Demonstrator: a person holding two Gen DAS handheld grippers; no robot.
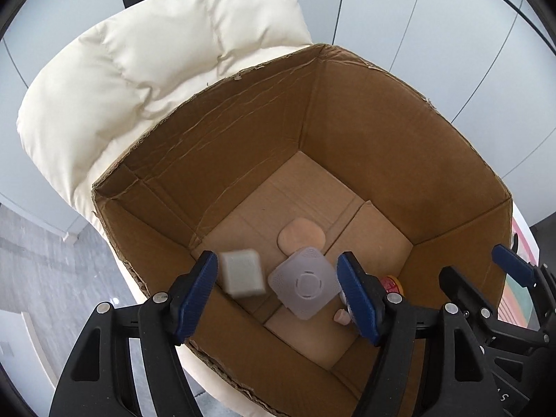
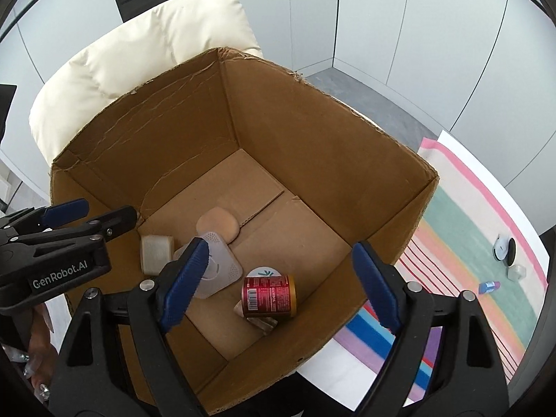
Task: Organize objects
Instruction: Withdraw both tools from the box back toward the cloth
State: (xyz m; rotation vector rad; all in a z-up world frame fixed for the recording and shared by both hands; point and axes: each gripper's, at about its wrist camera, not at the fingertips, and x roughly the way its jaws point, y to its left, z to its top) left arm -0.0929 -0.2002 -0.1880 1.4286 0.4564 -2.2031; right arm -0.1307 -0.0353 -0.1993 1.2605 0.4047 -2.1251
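Both grippers hang over the open cardboard box [image 2: 312,146], jaws spread and holding nothing. In the left view, a small grey block [image 1: 243,272] looks blurred just beside the left gripper [image 1: 278,295], at the lower centre of the frame; whether it is falling or already resting on the box floor cannot be told. Beside it lie a square white plastic device [image 1: 304,283] with rounded corners, a flat tan pad [image 1: 301,236] and, in the right view, a red can [image 2: 269,296] on its side, long axis running left-right. The right gripper [image 2: 278,281] hovers over that can. Remaining small items [image 2: 505,255] sit on the striped cloth [image 2: 462,229] at the right edge of the right view, well apart from the box, so the right gripper is likely the nearer one. A cream cushion [image 1: 139,69] fills the upper left.
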